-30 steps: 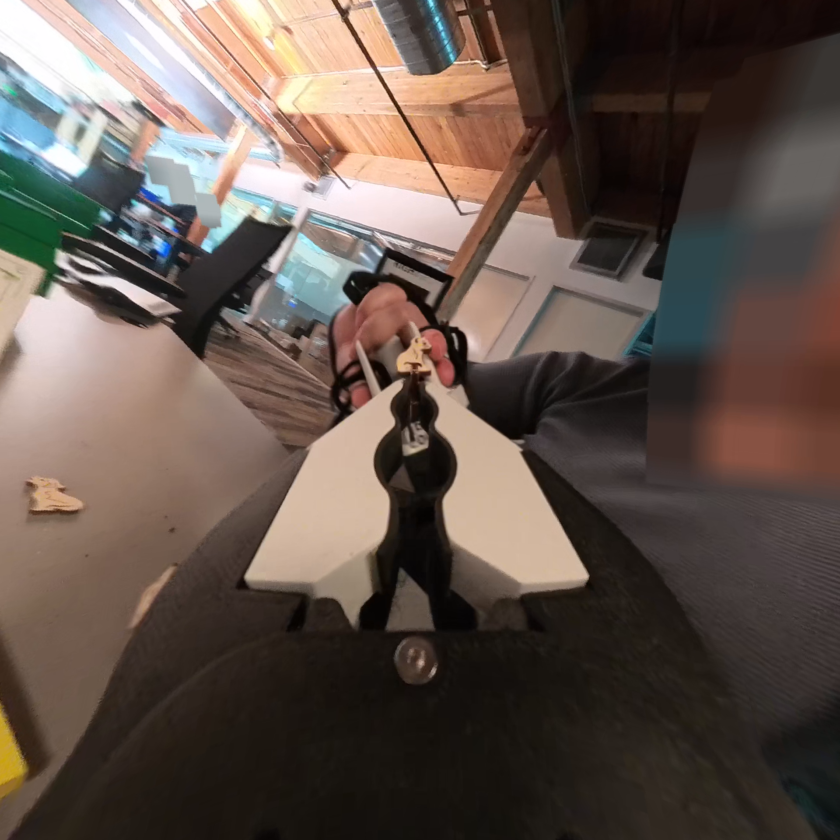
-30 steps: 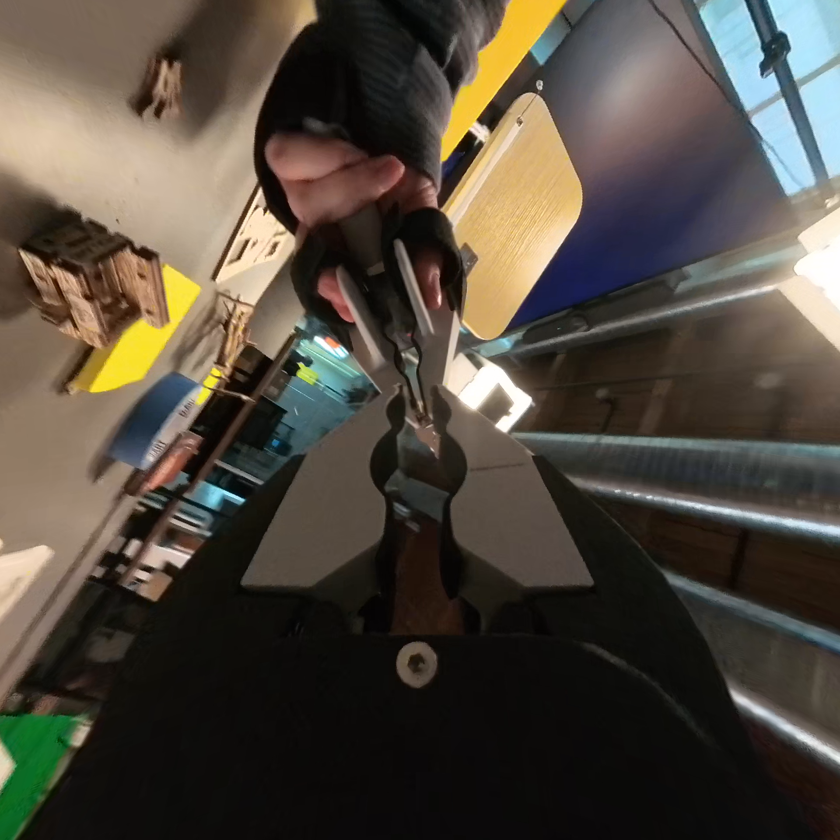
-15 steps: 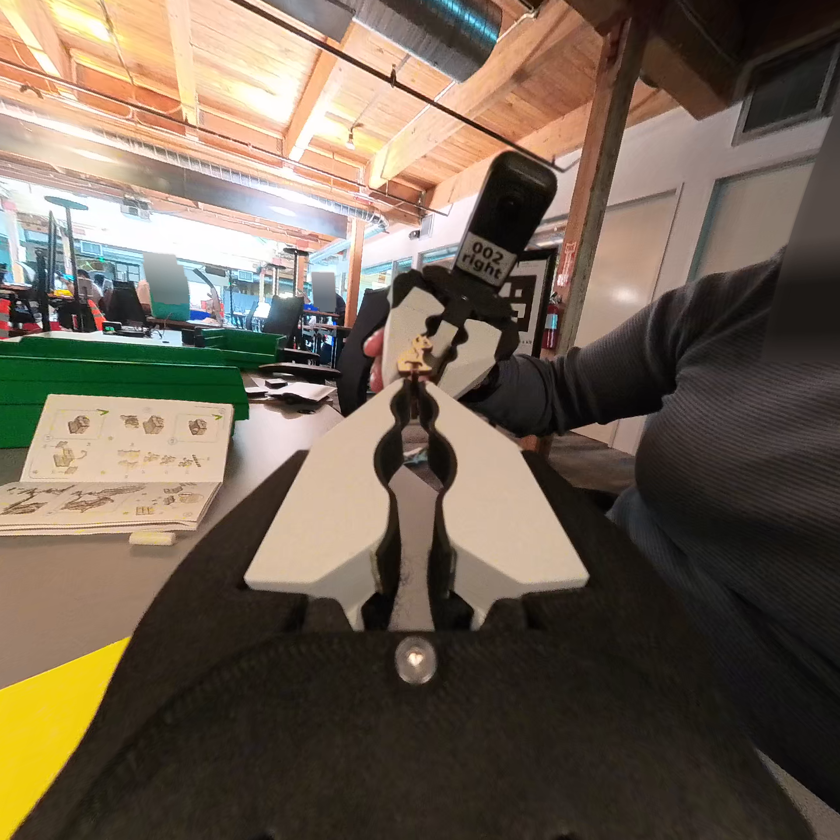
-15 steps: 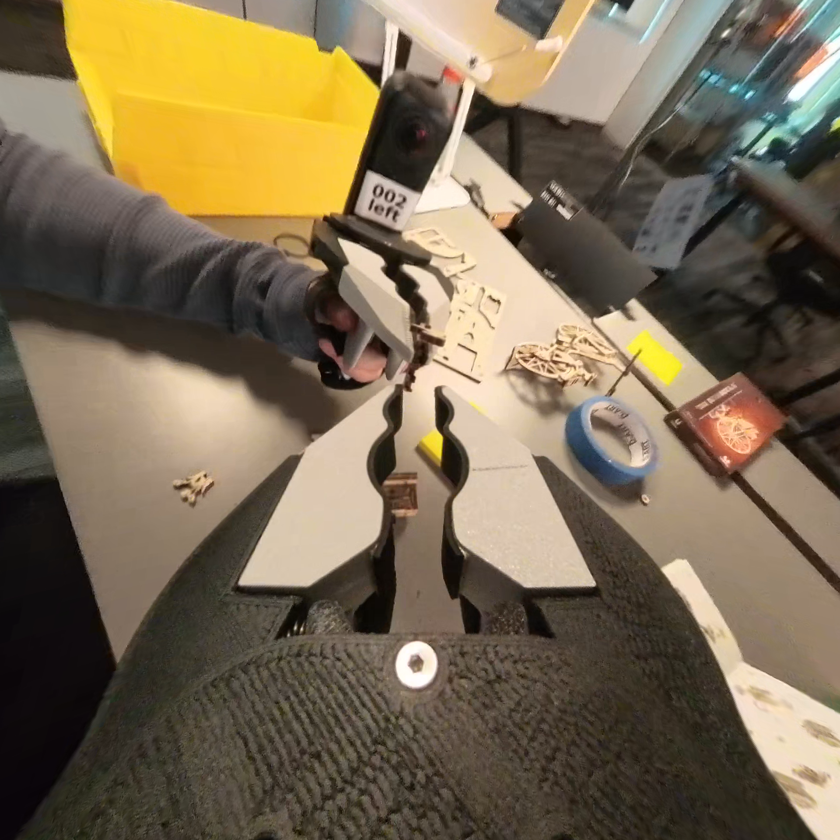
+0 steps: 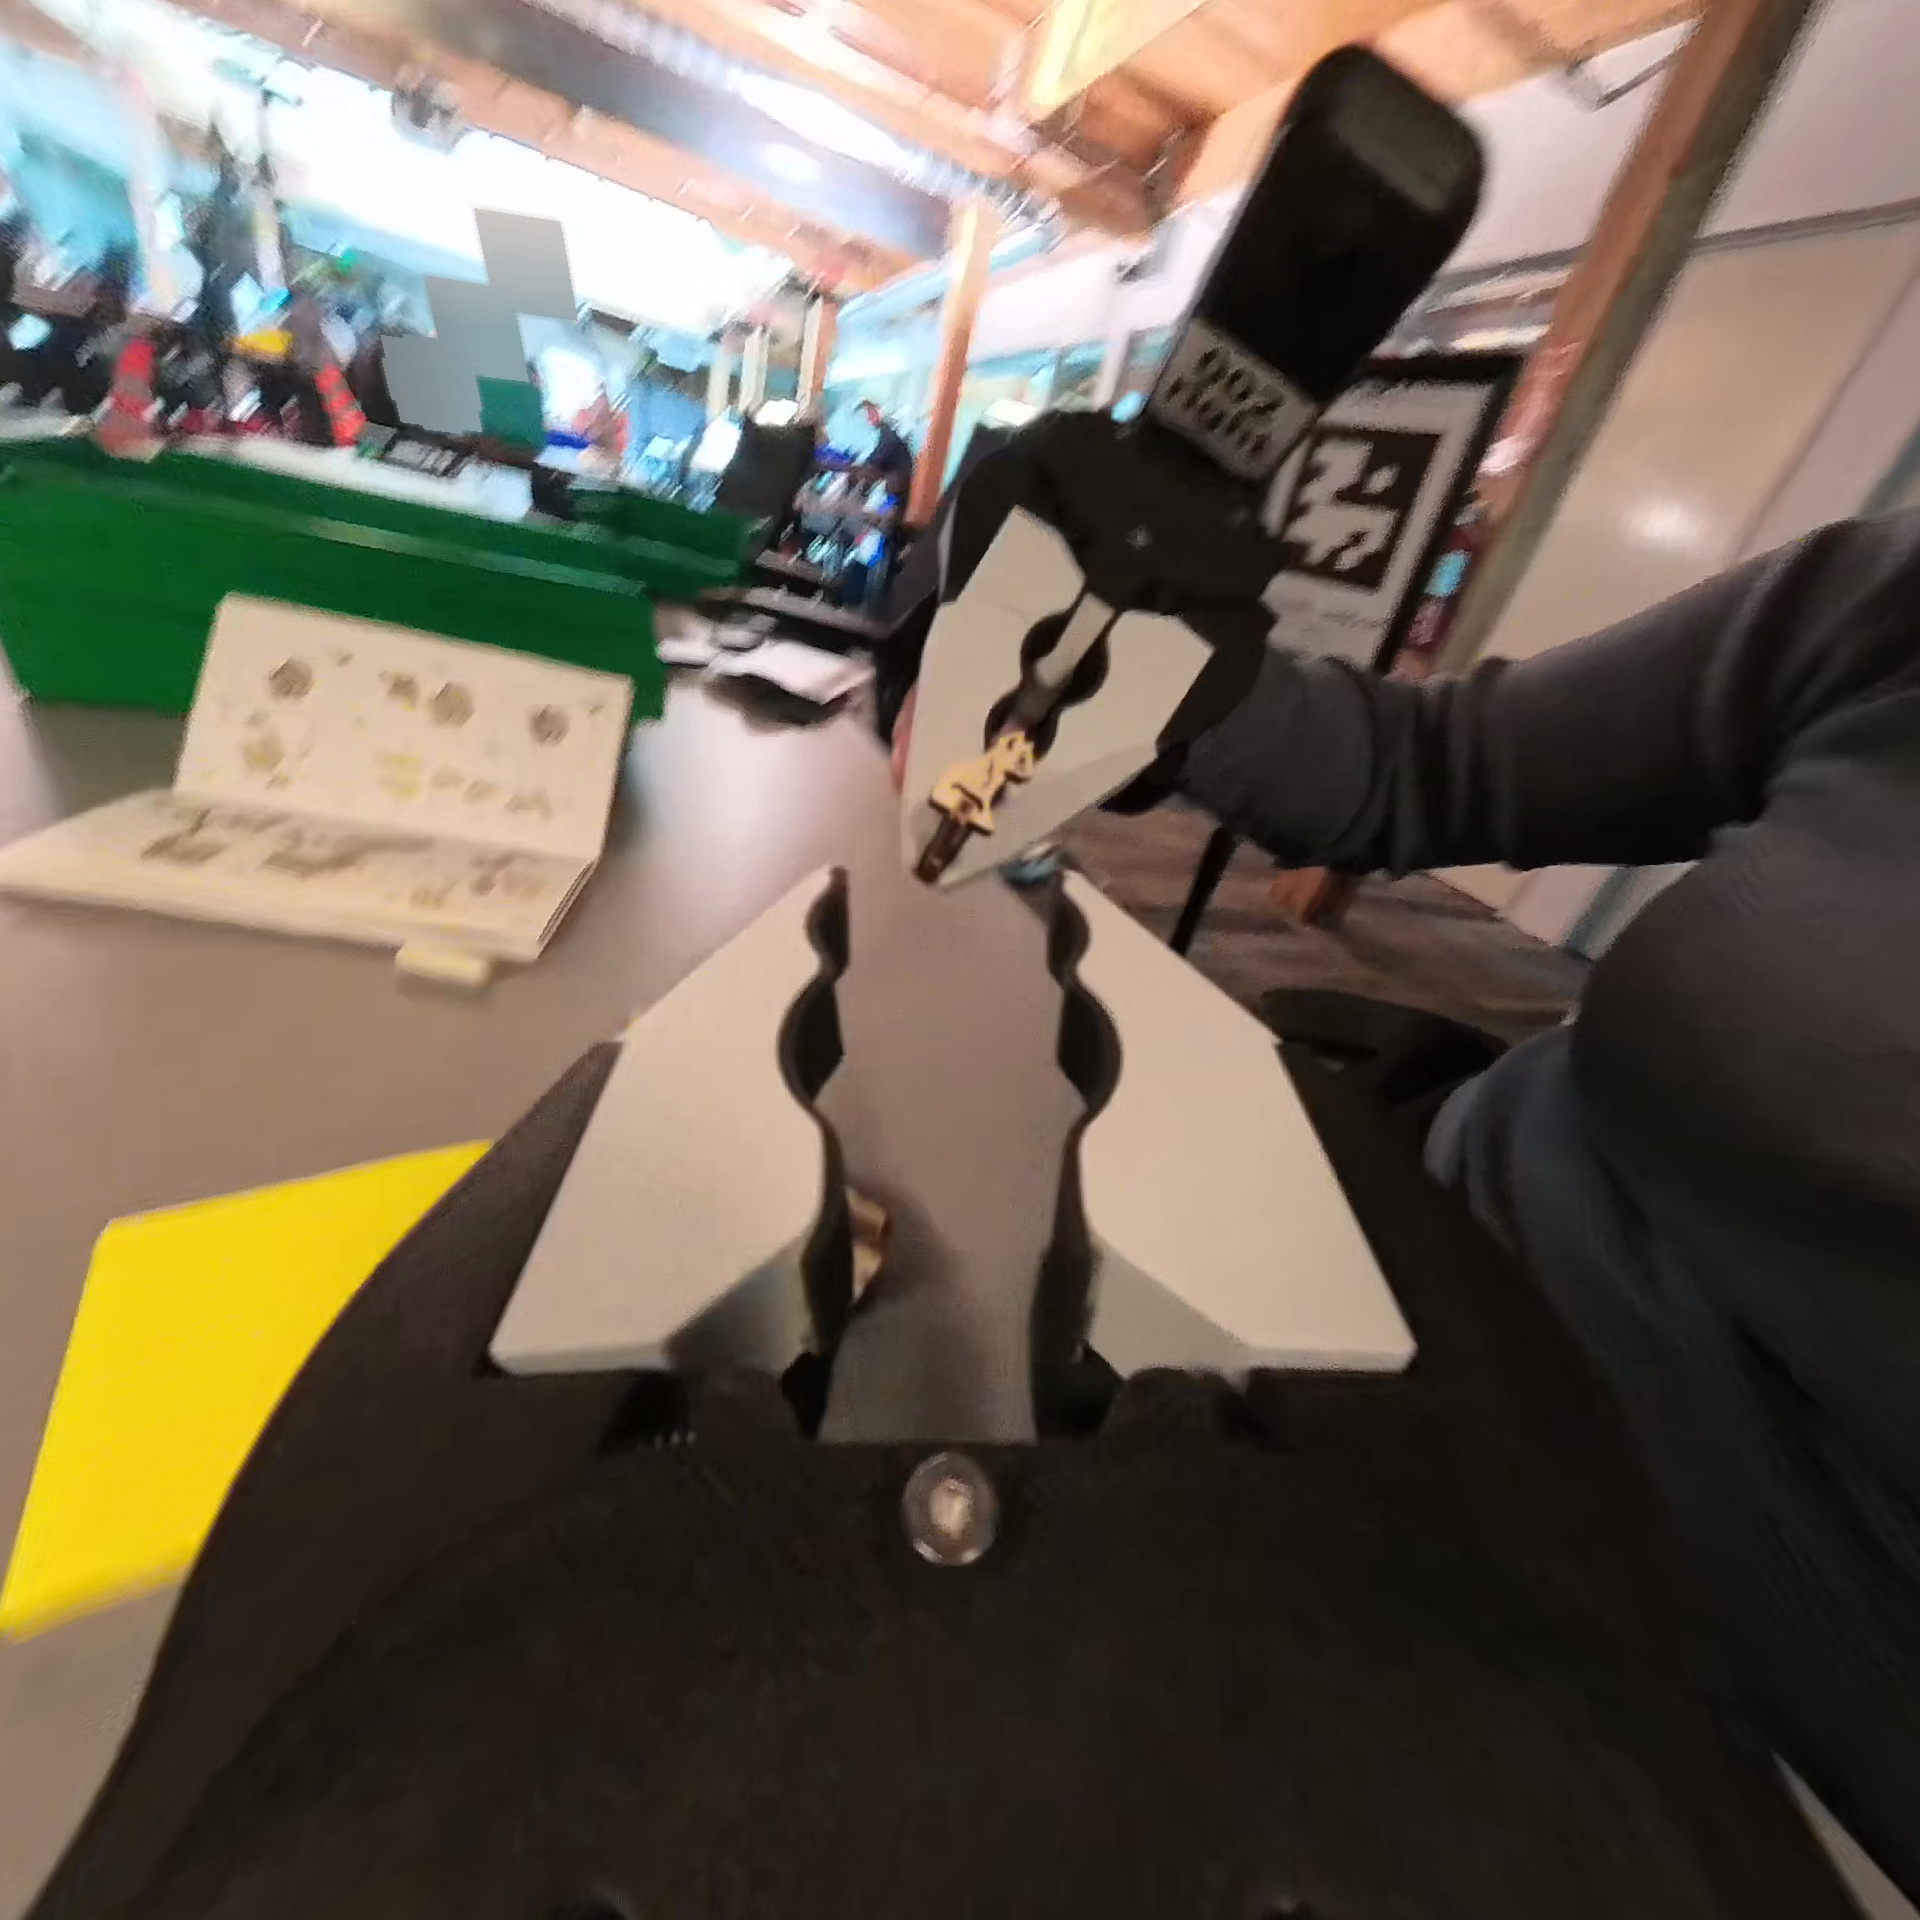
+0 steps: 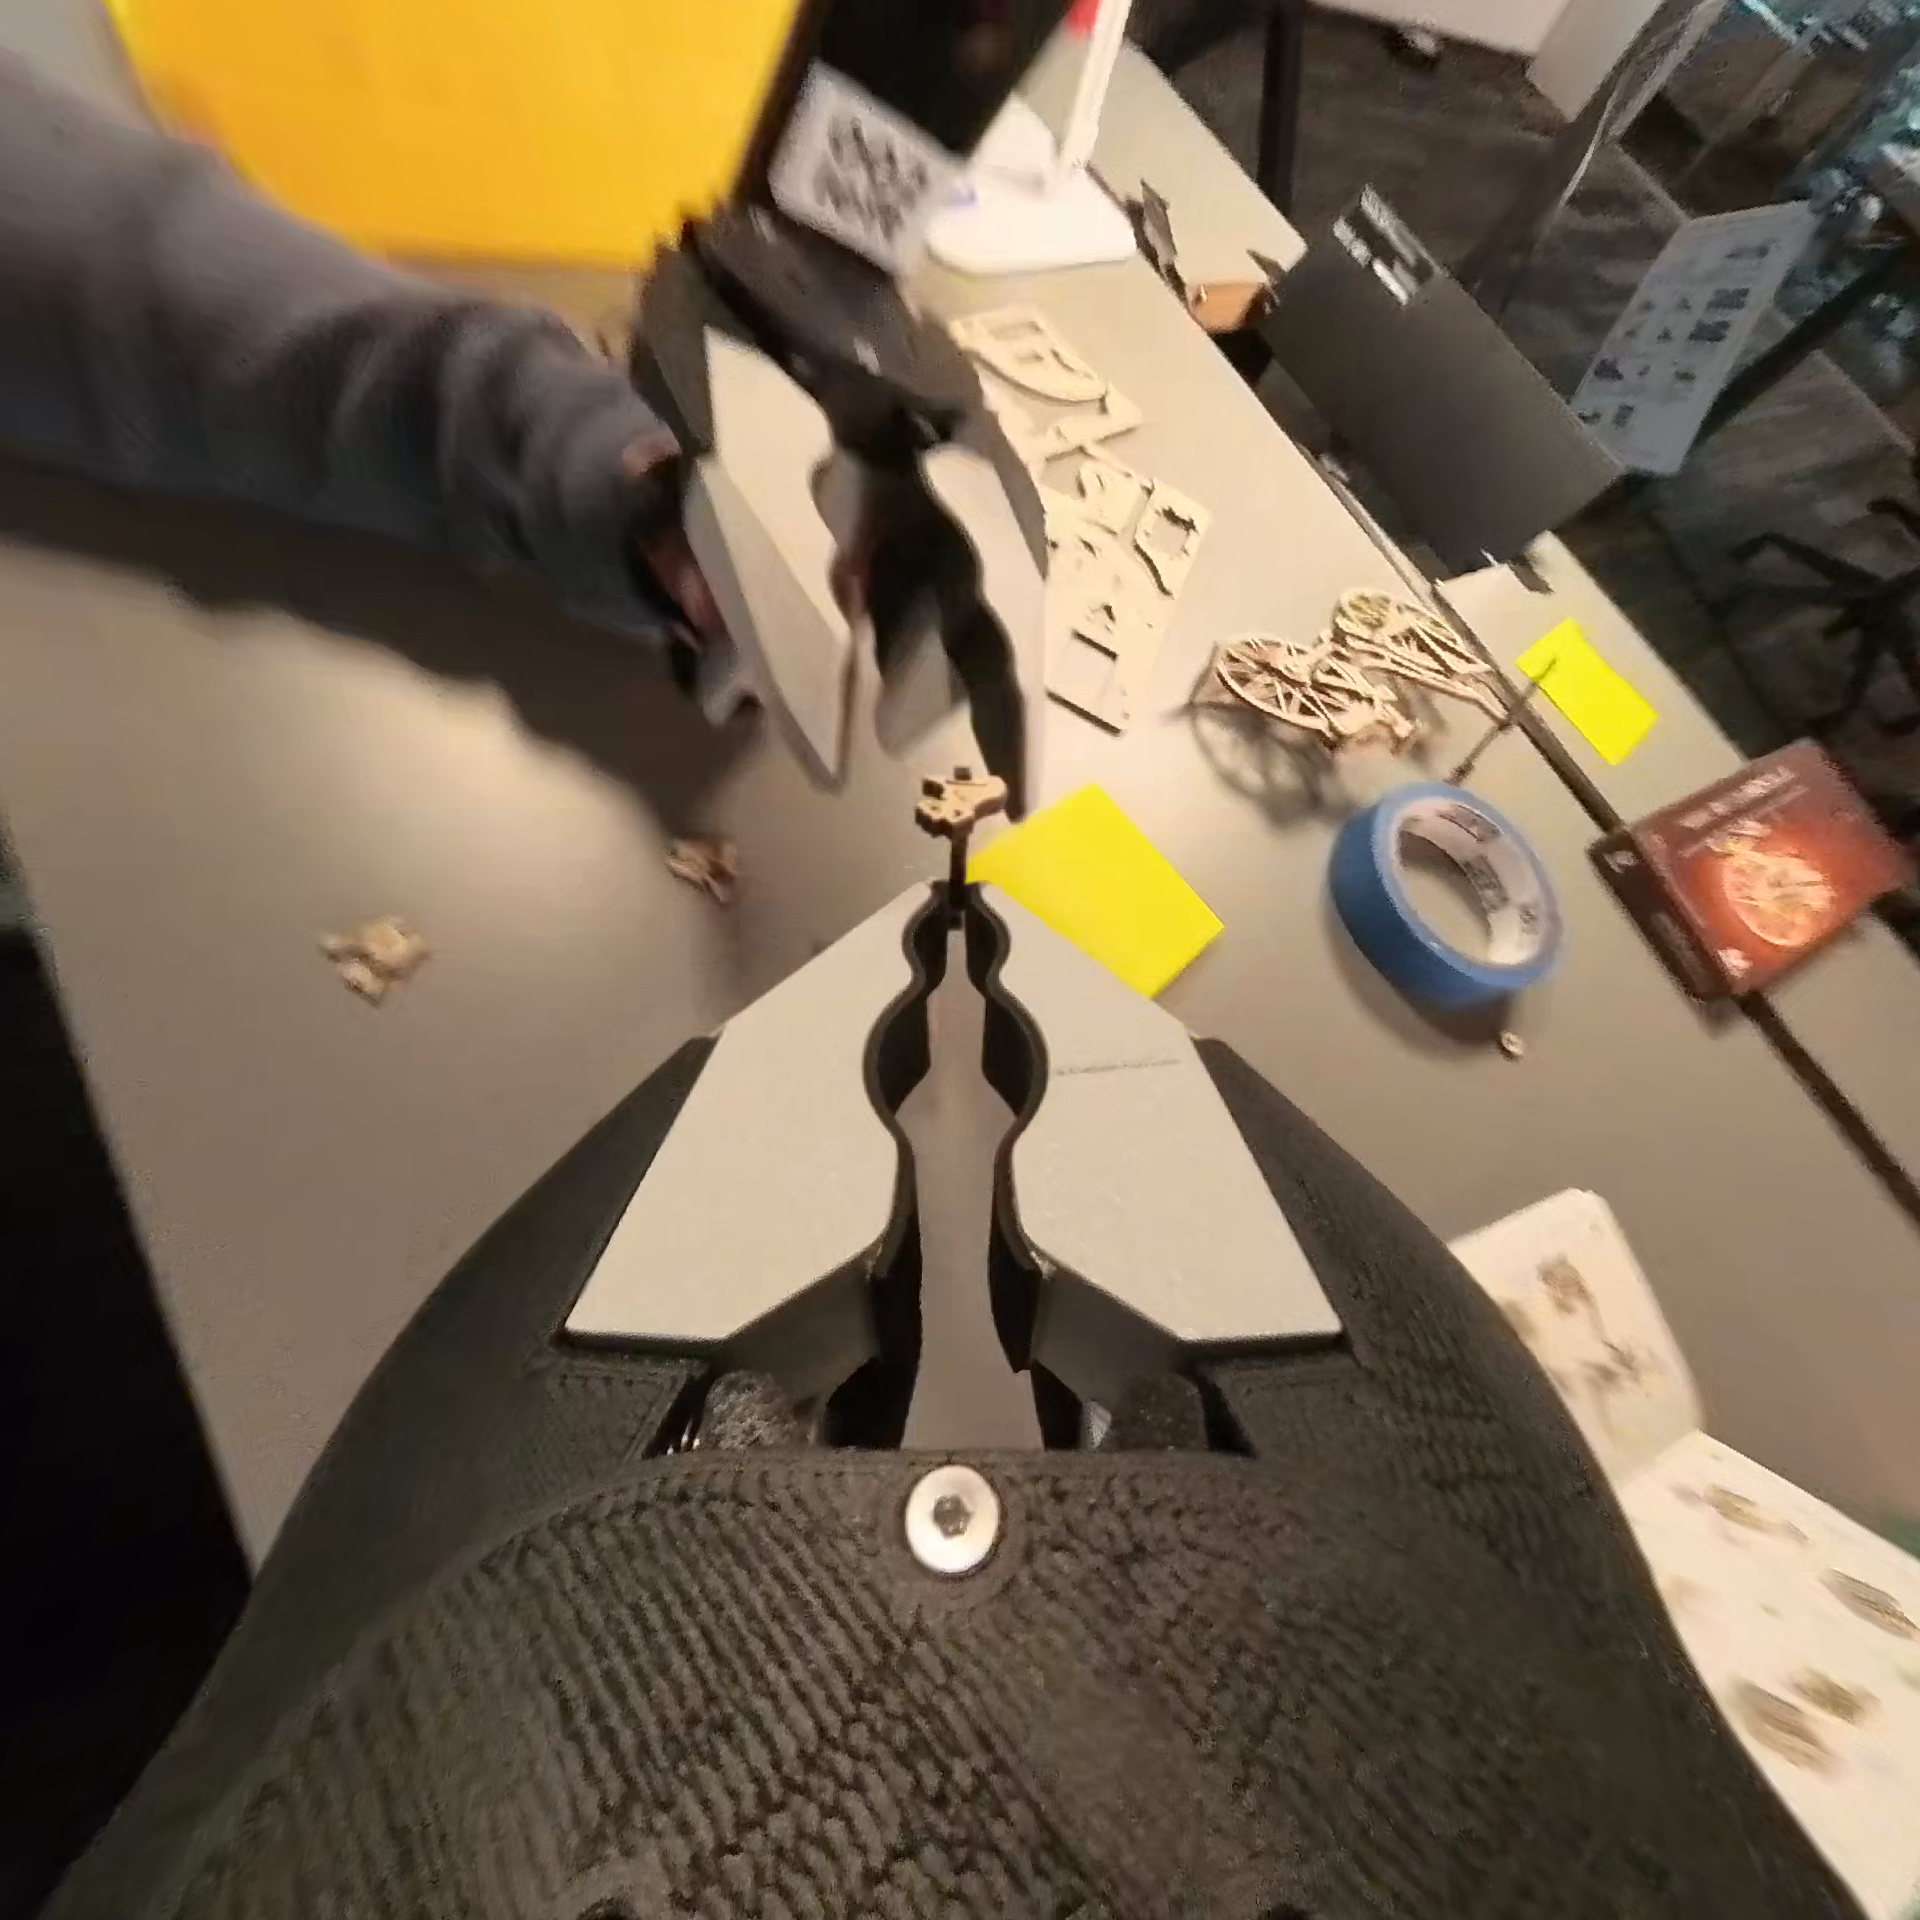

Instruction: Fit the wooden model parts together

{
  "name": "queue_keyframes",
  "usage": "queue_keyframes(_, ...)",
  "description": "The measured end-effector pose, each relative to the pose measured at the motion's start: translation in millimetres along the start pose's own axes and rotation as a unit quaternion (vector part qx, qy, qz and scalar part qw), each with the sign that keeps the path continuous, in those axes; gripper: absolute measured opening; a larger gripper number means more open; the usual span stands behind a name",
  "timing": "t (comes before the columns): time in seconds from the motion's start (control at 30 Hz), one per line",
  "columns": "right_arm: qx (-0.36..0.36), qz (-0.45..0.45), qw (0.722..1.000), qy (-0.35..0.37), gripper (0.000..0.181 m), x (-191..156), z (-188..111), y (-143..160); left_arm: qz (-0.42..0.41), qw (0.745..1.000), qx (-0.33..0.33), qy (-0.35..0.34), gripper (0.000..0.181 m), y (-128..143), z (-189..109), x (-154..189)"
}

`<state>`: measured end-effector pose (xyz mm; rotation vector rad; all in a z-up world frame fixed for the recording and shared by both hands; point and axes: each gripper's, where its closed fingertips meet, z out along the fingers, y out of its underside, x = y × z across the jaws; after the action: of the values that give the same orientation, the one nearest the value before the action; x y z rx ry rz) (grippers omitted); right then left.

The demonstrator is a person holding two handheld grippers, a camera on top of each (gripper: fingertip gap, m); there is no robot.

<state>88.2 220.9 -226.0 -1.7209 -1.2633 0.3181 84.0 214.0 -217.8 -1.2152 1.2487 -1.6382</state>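
Note:
My right gripper point(image 6: 951, 896) is shut on the stem of a small pale wooden model part point(image 6: 961, 805), which sticks out past its tips above the grey table point(image 6: 312, 1091). In the left wrist view the same right gripper point(image 5: 940, 873) shows close ahead, pointing down with the wooden part point(image 5: 982, 784) pinched in it. My left gripper point(image 5: 945, 904) is open and empty, just short of the right gripper's tip. In the right wrist view the left gripper point(image 6: 914, 758) hangs open right behind the part.
Two small wooden parts point(image 6: 701, 862) point(image 6: 369, 951) lie on the table. To the right are a yellow card point(image 6: 1091, 899), blue tape roll point(image 6: 1444, 904), wooden bicycle model point(image 6: 1330, 675), cut-out wooden sheets point(image 6: 1101, 540) and a dark box point(image 6: 1766, 873). An instruction booklet point(image 5: 343, 779) lies left, green crates point(image 5: 260, 582) behind. Both grippers' tips are close together, under 4 cm apart.
The wooden part has passed from my left gripper to my right: the left gripper was shut on it and has opened, and the right gripper was open and has shut on it.

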Motion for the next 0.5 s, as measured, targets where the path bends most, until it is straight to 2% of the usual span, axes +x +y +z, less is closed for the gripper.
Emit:
queue_keyframes(0.07,-0.038,-0.068,0.997,0.007,0.000,4,2,21,0.014,0.998,-0.053,-0.040,0.049,16,-6,-3)
queue_keyframes(0.13,-0.072,-0.147,0.987,-0.005,0.000,2,8,37,0.065,0.986,-0.130,-0.076,0.056,38,-9,-4)
queue_keyframes(0.23,-0.083,-0.262,0.961,-0.043,0.001,-6,19,41,0.139,0.952,-0.253,-0.105,0.064,70,-11,-13)
queue_keyframes(0.3,-0.085,-0.331,0.937,-0.072,0.001,-11,25,43,0.160,0.933,-0.305,-0.103,0.066,87,-11,-21)
queue_keyframes(0.4,-0.093,-0.396,0.906,-0.120,0.000,-18,30,48,0.159,0.926,-0.333,-0.080,0.064,98,-9,-29)
queue_keyframes(0.5,-0.097,-0.421,0.889,-0.151,0.000,-22,32,52,0.161,0.926,-0.339,-0.051,0.059,99,-5,-31)
